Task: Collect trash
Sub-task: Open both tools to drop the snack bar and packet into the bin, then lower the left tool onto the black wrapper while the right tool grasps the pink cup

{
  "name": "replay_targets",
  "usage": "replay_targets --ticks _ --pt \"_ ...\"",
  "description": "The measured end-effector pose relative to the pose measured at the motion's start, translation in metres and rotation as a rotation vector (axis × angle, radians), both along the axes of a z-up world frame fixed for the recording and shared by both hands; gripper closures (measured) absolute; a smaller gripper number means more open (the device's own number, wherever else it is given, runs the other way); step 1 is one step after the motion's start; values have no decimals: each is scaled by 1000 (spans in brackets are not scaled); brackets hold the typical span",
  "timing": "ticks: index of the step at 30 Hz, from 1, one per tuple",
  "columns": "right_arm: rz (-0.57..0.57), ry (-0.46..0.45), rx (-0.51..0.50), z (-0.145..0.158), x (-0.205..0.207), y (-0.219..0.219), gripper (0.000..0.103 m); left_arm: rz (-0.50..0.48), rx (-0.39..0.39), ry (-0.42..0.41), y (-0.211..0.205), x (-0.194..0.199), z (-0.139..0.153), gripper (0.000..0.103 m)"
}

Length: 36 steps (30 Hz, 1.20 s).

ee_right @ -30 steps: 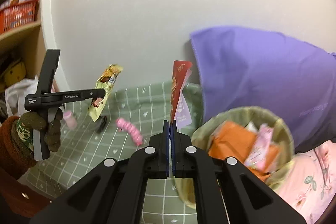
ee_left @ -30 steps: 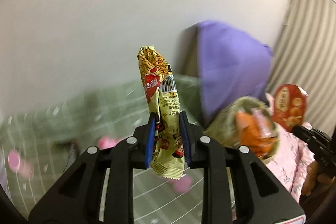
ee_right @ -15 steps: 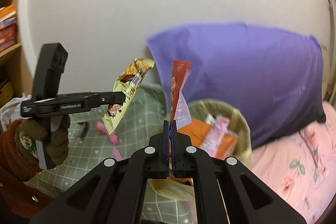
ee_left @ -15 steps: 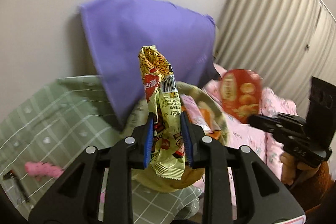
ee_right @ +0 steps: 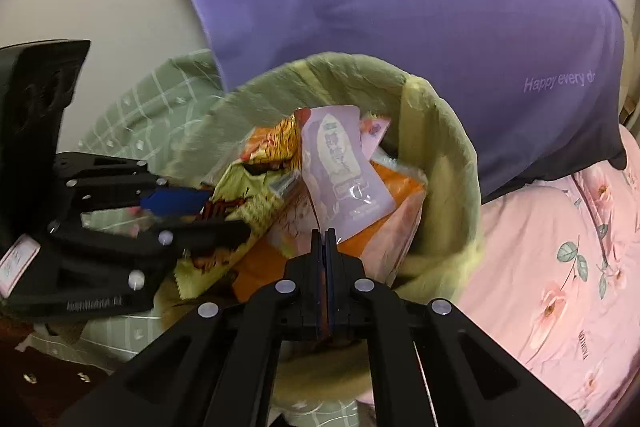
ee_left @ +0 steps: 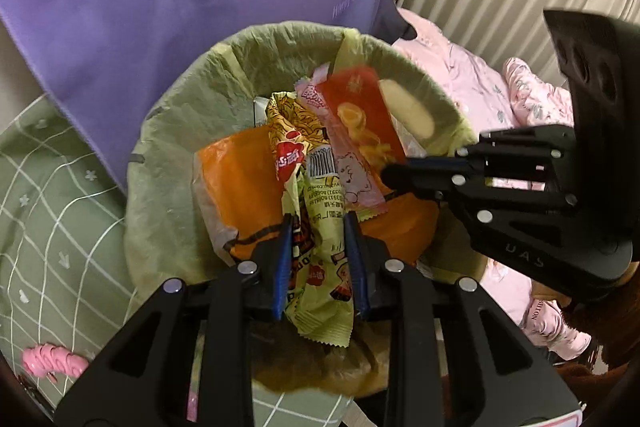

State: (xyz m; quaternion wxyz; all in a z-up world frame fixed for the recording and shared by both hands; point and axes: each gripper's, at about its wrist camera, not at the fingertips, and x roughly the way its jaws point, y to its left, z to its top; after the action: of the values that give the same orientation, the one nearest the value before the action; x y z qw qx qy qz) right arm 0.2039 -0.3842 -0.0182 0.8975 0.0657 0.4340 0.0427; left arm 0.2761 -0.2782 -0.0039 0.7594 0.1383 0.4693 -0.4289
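Left wrist view, left side: green checked bedsheet [ee_left: 60, 211] and pink hair clip [ee_left: 52, 365] are seen beside the bin.
Bin: the lined waste bin [ee_left: 168, 131] is set below both grippers; orange and pink wrappers are already inside.
Left gripper [ee_left: 318, 259]: clamped on the yellow snack wrapper [ee_left: 320, 227], which is held over the bin mouth.
Right gripper [ee_right: 324, 243]: pinched tight on the red sachet [ee_left: 360, 115], likewise held above the bin.
Backdrop: purple pillow [ee_right: 400, 7], pink floral bedding [ee_right: 560, 247].
Step judged: drop-off stage.
Next move: both jaws are to be opened so the wrappers fall inside the rim.
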Motion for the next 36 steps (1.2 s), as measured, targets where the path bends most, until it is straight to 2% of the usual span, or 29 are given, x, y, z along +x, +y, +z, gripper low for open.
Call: replay_targets --ticks 3,8,11,13,16,21,23,26,29,33,36 --pt "23 3 -50 -1 6 3 99 7 5 4 -10 4 -3 79" --pt "39 -22 -77 -5 -2 4 99 29 -48 16 -1 6 2 78" --pt "43 -54 -104 -4 -14 6 99 48 -92 30 17 6 6 71" --pt "33 -85 -154 -1 -24 12 99 66 -135 56 27 7 9 60" --pt "12 -104 -189 3 -35 18 98 100 -196 47 49 6 24 53" --pt "31 -162 -133 14 -49 25 98 168 -267 -14 88 -4 50 46" --pt "19 -190 -135 20 -53 28 98 215 -284 -36 108 -7 55 46" --pt "6 -245 -81 31 -59 32 98 305 -306 -62 145 -11 58 45" --pt "21 -301 -67 44 -59 49 98 423 -306 -78 195 -9 53 45" --pt "-3 -351 -109 51 -51 71 98 620 -251 -99 277 -5 33 45" --pt "97 -351 -74 51 -46 98 98 802 -184 -137 345 -4 14 45"
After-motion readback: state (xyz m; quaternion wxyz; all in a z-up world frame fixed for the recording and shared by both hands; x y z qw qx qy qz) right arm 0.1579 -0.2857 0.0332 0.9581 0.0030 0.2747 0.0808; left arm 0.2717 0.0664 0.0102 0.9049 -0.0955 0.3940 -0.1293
